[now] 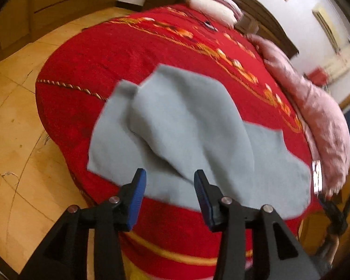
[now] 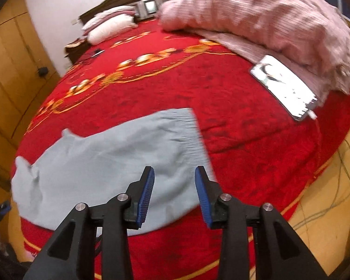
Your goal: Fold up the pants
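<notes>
On red bed (image 1: 86,70), one grey pants (image 1: 186,126), two pillows (image 2: 109,26)

My red bedspread (image 2: 245,140) carries grey pants (image 2: 100,163), a pink blanket (image 2: 268,18) at one o'clock (phone (image 2: 284,88) beside it).

pants (image 1: 193,126): 1 | pink blanket (image 2: 263,16): 1 | pillows (image 2: 109,26): 2 | phone (image 2: 283,86): 1 | grippers: 2

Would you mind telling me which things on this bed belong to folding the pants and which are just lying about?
For the job: grey pants, left gripper, right gripper, both with jaws open.

Lying about: pink blanket, phone, white pillows, red bedspread.
</notes>
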Available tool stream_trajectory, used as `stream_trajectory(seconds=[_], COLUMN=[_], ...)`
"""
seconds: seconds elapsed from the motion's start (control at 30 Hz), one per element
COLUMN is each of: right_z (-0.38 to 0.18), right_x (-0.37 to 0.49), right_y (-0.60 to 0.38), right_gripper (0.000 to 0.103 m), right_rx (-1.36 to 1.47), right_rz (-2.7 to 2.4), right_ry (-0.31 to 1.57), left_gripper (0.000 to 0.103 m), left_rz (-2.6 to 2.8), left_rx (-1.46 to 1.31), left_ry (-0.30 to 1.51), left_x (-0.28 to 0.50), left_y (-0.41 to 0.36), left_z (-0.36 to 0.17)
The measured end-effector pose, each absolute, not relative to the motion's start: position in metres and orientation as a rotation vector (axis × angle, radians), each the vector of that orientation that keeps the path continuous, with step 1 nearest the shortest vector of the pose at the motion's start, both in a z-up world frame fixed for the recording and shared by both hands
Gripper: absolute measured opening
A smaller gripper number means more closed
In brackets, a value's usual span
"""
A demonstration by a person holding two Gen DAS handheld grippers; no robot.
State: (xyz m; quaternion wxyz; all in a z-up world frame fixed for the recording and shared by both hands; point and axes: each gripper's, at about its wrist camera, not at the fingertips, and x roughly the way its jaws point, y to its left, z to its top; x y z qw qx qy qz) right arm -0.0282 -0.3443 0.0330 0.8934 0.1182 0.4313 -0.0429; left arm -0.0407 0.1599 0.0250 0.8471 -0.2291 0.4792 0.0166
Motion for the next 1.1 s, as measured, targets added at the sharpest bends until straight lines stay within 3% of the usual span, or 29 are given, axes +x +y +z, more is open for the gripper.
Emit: stream_trajectory(seconds=[0.37,0.63,0.67,0.7,0.77,1.0,1.1], right_z=[-0.017,-0.024,-0.024,-0.024,-0.024,-0.024,-0.025], right_x=[-0.003,-0.004,-0.004,-0.004,-0.004,-0.004,-0.004], right_y=[-0.293,-0.290,-0.290,-0.288,-0.287,-0.286,-0.285], right_gripper=[0.038,0.040,0.040,0.040,0.040,0.041,0.041], right_rx=[0.175,0.176,0.172,0.168,0.160,0.154,0.143], right_rz=[0.004,0.008,0.007,0.006,0.004,0.003,0.000], right_ry=[1.014,0.997,0.995,0.993,0.990,0.985,0.982], left_gripper=[0.045,0.046,0.043,0.028,0.008,0.005,0.005], left_rz=[0.125,0.104,0.097,0.088,0.052,0.121,0.147], left_rx=[-0.468,-0.484,-0.490,-0.492,-0.504,-0.397,-0.378], left_ry=[0.914,0.911,0.898,0.889,0.879,0.782,0.803], left_x=[-0.001,0.020,0.020,0.018,0.016,-0.013,-0.026], left_y=[0.182,0.183,0.182,0.181,0.178,0.177,0.187], left_z=[-0.001,-0.023,-0.022,-0.020,-0.015,0.037,0.036])
